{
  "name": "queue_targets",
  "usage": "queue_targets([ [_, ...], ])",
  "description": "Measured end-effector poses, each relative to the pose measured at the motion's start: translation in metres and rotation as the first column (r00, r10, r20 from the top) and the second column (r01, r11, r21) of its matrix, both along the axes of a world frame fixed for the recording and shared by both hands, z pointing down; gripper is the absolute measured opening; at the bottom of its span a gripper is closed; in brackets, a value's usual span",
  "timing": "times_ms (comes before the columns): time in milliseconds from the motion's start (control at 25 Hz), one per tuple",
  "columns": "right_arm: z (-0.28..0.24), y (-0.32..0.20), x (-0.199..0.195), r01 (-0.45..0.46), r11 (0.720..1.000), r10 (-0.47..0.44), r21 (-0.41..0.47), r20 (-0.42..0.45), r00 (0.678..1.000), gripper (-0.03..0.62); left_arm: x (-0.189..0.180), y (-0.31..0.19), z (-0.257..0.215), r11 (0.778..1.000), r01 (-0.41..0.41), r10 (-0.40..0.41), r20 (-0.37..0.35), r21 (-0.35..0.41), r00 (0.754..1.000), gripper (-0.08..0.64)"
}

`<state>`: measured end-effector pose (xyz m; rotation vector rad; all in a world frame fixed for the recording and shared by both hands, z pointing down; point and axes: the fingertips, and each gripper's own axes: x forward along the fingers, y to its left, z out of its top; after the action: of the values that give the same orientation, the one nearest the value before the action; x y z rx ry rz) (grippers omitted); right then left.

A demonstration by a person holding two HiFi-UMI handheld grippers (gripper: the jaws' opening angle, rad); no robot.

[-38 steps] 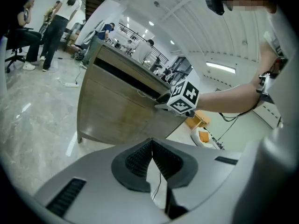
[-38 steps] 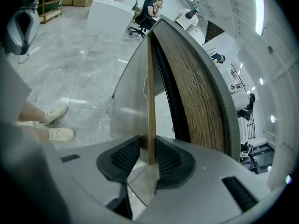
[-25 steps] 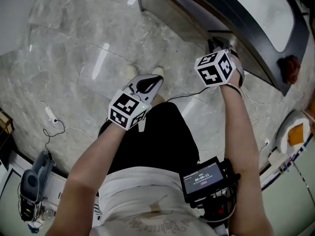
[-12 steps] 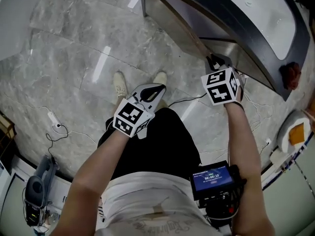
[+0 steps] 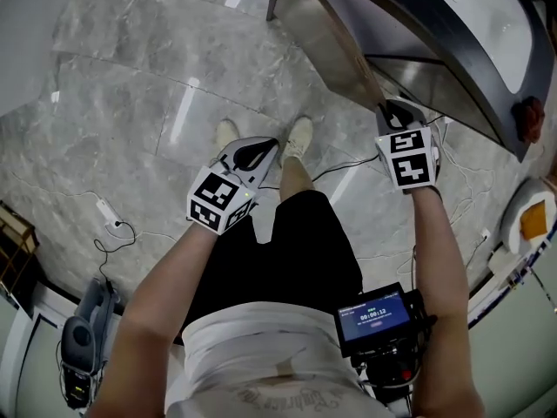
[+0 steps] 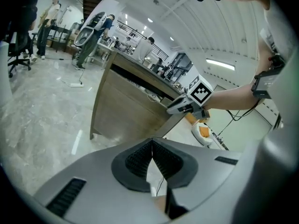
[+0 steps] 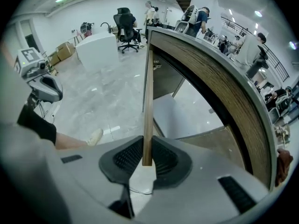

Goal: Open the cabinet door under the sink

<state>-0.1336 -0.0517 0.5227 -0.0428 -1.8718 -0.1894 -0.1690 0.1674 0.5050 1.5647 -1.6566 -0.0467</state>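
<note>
The left forearm (image 5: 161,294) reaches forward from the lower left, bare and slightly bent, and carries the left gripper (image 5: 271,144) low over the grey marble floor (image 5: 113,77), just beside the person's black shorts (image 5: 287,251); its marker cube (image 5: 222,198) faces up and the gripper points forward and a little downward, towards the two pale shoes (image 5: 300,133); in the left gripper view the left gripper (image 6: 152,143) has its ribbed pads (image 6: 138,160) meeting at the tips, closed on nothing, well apart from the door; further right, the right forearm (image 5: 435,268) stretches almost straight ahead, with the right gripper (image 5: 385,109) tipped steeply down at the near, free edge of the cabinet door (image 5: 326,33); in the right gripper view the right gripper (image 7: 147,147) has just been closing its jaws, and the thin wooden edge of the cabinet door (image 7: 148,92) stands upright between the two pads (image 7: 128,157), which clamp it from either side; the door is swung out from the cabinet (image 5: 418,81), whose grey inside shows behind it, and it stands below the dark counter that holds the white sink (image 5: 479,11) at the upper right
</note>
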Motion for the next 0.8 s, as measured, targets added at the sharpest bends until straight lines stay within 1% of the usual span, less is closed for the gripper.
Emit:
queue_targets([
  [160, 0.001, 0.012, 0.001, -0.050, 0.997, 0.050, -0.053, -0.012, 0.999, 0.064, -0.009, 0.031, 0.008, 1.000, 0.018, -0.018, -0.007, -0.012, 1.000, 0.011],
  [320, 0.000, 0.023, 0.000, -0.086, 0.992, 0.084, -0.091, -0.024, 0.996, 0.064, -0.015, 0.048, 0.009, 0.999, 0.037, -0.037, -0.008, -0.013, 0.999, 0.011],
  [400, 0.000, 0.033, 0.000, -0.111, 0.986, 0.109, -0.127, -0.029, 0.994, 0.064, -0.015, 0.055, 0.008, 0.999, 0.044, -0.045, -0.014, -0.011, 0.999, 0.009],
  [560, -0.001, 0.049, 0.000, -0.178, 0.961, 0.175, -0.210, -0.034, 0.984, 0.064, -0.014, 0.063, 0.008, 0.998, 0.068, -0.068, -0.037, -0.001, 0.997, 0.011],
  [680, 0.000, 0.065, -0.003, -0.226, 0.934, 0.222, -0.275, -0.044, 0.974, 0.066, -0.014, 0.067, 0.008, 0.997, 0.081, -0.081, -0.054, 0.007, 0.995, 0.011],
  [800, 0.001, 0.084, -0.006, -0.260, 0.906, 0.256, -0.334, -0.057, 0.965, 0.067, -0.012, 0.072, 0.007, 0.997, 0.075, -0.074, -0.062, 0.019, 0.995, 0.011],
])
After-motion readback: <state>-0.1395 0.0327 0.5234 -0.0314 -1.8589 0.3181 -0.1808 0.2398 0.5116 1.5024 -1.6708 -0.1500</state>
